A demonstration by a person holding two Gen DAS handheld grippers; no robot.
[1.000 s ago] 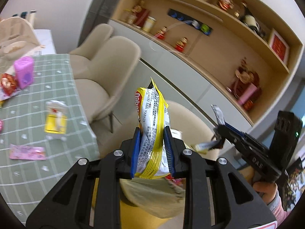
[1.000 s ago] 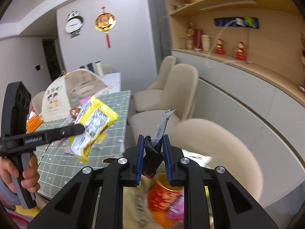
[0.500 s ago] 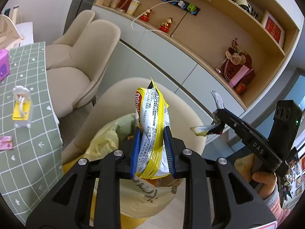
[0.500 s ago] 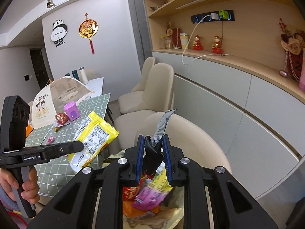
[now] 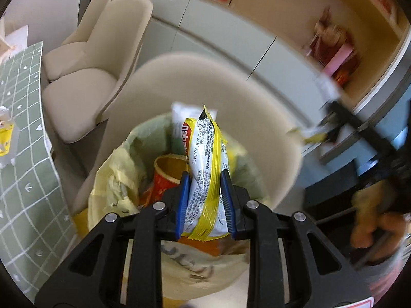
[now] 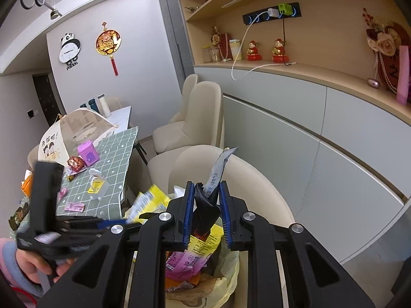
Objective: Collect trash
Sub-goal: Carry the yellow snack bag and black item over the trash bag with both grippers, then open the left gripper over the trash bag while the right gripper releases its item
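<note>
My left gripper [image 5: 204, 179] is shut on a yellow and white snack wrapper [image 5: 206, 164] and holds it right over a trash bin lined with a yellow bag [image 5: 115, 179]. The bin holds a red paper cup [image 5: 165, 179] and other wrappers. My right gripper [image 6: 205, 192] is shut on a dark crumpled wrapper with a silver strip [image 6: 209, 195], also above the bin [image 6: 226, 277]. The left gripper [image 6: 51, 228] shows blurred at the left of the right wrist view, and the right gripper [image 5: 331, 131] blurred at the right of the left wrist view.
A beige chair [image 5: 200, 77] curves behind the bin, two more [image 5: 97, 59] stand beyond. The green checked table [image 6: 113, 159] carries a purple box [image 6: 88, 152], a pink wrapper [image 6: 74, 206] and small packets. A grey cabinet [image 6: 321, 138] runs along the right wall.
Both grippers have swung from the table side to over the bin and tilted down. The bin's contents now show under both. Each wrapper stays gripped.
</note>
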